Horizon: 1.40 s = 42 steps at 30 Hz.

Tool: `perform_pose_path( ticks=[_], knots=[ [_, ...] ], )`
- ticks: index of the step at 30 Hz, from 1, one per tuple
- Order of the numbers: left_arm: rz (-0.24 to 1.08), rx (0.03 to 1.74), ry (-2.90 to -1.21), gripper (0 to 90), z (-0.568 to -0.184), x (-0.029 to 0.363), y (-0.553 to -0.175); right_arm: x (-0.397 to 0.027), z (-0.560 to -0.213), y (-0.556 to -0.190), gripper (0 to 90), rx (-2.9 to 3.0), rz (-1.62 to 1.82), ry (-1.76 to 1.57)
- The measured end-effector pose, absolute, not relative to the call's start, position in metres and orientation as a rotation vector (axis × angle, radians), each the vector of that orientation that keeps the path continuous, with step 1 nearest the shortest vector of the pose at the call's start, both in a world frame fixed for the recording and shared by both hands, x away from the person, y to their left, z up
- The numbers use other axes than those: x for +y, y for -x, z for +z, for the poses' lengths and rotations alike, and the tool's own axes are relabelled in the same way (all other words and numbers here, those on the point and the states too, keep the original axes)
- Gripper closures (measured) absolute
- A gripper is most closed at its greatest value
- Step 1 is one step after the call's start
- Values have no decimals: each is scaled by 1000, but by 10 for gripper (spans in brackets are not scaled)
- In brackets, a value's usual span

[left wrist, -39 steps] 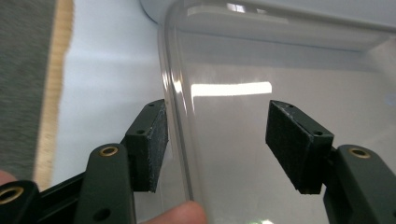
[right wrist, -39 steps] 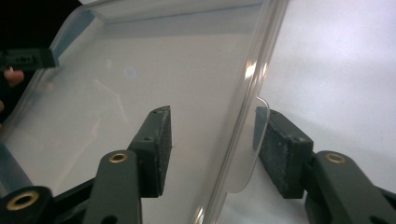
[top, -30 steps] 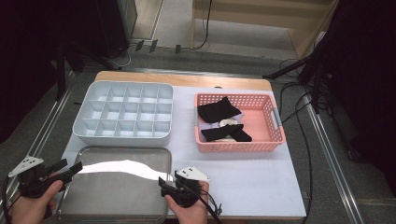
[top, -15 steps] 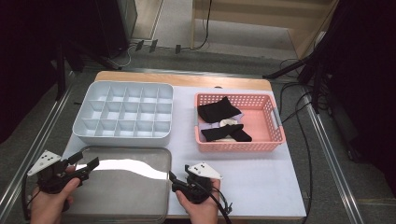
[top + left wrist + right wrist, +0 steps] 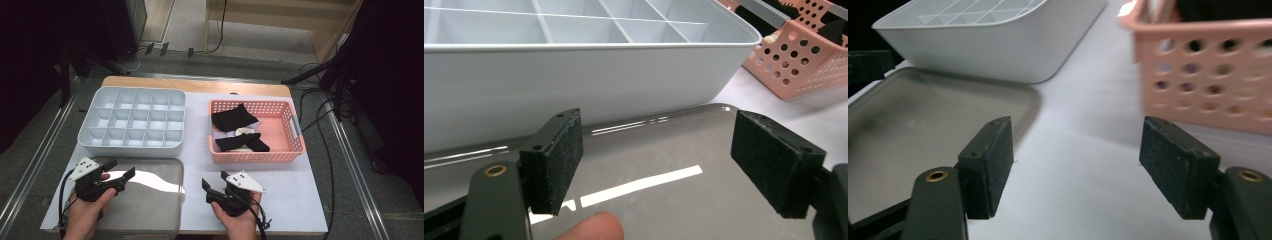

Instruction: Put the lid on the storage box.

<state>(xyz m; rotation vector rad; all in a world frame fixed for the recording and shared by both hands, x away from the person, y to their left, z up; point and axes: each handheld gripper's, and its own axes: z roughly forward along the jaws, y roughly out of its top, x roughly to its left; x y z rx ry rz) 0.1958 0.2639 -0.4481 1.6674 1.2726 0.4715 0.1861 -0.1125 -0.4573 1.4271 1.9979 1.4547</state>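
Nearest, the left claw point(image 5: 121, 175) hangs over the metal tray point(image 5: 150, 210) at the near left of the table point(image 5: 295, 200), and the right claw point(image 5: 213, 186) sits just right of that tray above bare table; both have just been opening, jaws apart with nothing between them. The tray looks stiff, smooth and likely slippery, so its raised rim is the best hold. Farther off, the white divided box point(image 5: 132, 122) stands empty, and the pink basket point(image 5: 292, 145) at the far right holds black socks point(image 5: 232, 119): soft, light, easily pinched at a thick fold.
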Motion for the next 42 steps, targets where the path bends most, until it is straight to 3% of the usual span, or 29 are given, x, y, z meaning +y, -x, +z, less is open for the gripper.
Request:
perform_pose_path(
  ticks=[5, 16, 42],
  knots=[
    [469, 1233, -1684, 143, -456, 254, -205, -143, -455, -188, 318, 1928, 1443, -1455],
    [502, 1270, -1737, 155, -470, 248, -210, -180, -446, -195, 352, 1822, 1413, -1505],
    [458, 1251, -1733, 155, -470, 250, -211, -190, -417, -268, 378, 1758, 1261, -1585]
  ],
)
